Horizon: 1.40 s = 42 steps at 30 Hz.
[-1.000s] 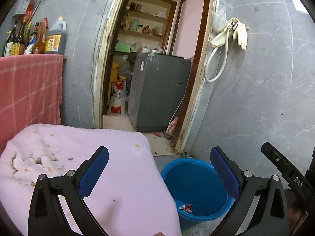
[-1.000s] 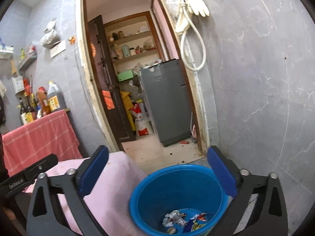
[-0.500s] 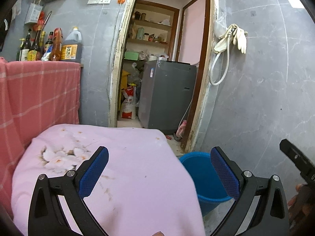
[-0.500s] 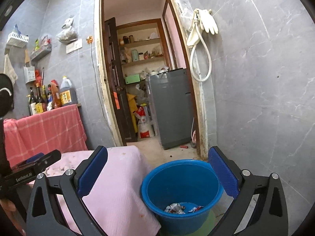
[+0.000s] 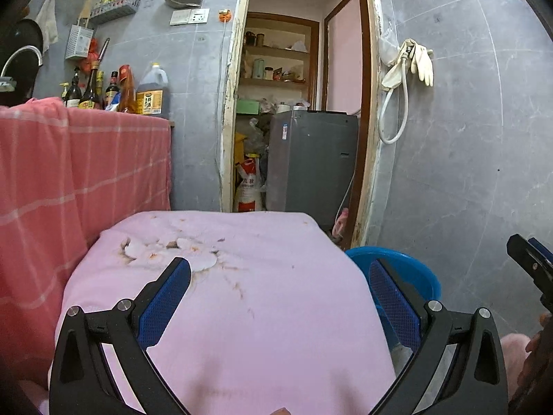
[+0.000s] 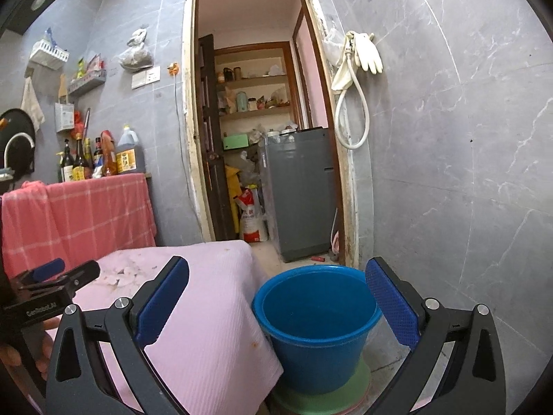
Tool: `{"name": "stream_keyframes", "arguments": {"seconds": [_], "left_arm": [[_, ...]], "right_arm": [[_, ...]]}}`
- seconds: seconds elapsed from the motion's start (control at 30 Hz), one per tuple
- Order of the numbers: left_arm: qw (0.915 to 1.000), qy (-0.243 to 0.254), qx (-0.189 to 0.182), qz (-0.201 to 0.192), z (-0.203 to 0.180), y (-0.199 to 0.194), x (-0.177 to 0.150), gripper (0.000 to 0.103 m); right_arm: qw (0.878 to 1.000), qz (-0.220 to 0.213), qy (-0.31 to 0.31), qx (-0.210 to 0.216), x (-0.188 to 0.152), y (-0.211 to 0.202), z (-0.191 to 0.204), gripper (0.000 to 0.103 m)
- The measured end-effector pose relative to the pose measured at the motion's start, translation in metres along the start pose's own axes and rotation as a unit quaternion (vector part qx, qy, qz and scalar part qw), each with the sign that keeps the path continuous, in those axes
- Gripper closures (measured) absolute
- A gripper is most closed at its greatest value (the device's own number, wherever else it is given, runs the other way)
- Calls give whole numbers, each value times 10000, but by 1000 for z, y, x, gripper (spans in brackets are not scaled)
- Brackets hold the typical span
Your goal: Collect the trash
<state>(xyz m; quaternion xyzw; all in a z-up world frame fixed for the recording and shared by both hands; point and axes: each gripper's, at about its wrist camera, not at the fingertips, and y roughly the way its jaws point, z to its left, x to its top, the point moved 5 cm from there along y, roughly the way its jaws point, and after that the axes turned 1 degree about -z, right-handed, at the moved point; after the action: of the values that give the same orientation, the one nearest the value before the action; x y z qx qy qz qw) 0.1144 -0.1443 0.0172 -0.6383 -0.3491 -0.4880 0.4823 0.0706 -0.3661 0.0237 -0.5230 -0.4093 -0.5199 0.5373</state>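
Note:
A blue bucket (image 6: 316, 325) stands on the floor right of a table under a pink cloth (image 6: 204, 311); its inside is hidden from this angle. My right gripper (image 6: 276, 306) is open and empty, hanging in front of the bucket and the cloth's corner. In the left wrist view my left gripper (image 5: 280, 301) is open and empty above the pink cloth (image 5: 242, 294), and the blue bucket (image 5: 411, 273) peeks out past the cloth's right edge. Small white scraps and brown crumbs (image 5: 166, 249) lie on the far left of the cloth.
A counter draped in red checked cloth (image 5: 83, 173) carries bottles (image 5: 114, 90) on the left. Behind the table an open doorway shows a grey appliance (image 5: 311, 162) and shelves. A hose and gloves (image 6: 359, 58) hang on the grey tiled wall. The bucket stands on a green mat (image 6: 359, 387).
Both grippers have risen and pulled back from the bucket. The left one has swung left over the pink cloth; the trash in the bucket has dropped out of sight.

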Motion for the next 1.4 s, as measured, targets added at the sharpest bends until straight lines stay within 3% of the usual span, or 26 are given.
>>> {"name": "stream_keyframes", "arguments": {"seconds": [0.7,1.4], "left_arm": [[9996,96,232,157,4,-9,-48,2],[9995,42,250,172,8,-7,-53,2]], "right_arm": [[9996,94,-211,-135,-36,-3,1,0],[9997,121,-175,-149,-38,-2,-3,0]]}}
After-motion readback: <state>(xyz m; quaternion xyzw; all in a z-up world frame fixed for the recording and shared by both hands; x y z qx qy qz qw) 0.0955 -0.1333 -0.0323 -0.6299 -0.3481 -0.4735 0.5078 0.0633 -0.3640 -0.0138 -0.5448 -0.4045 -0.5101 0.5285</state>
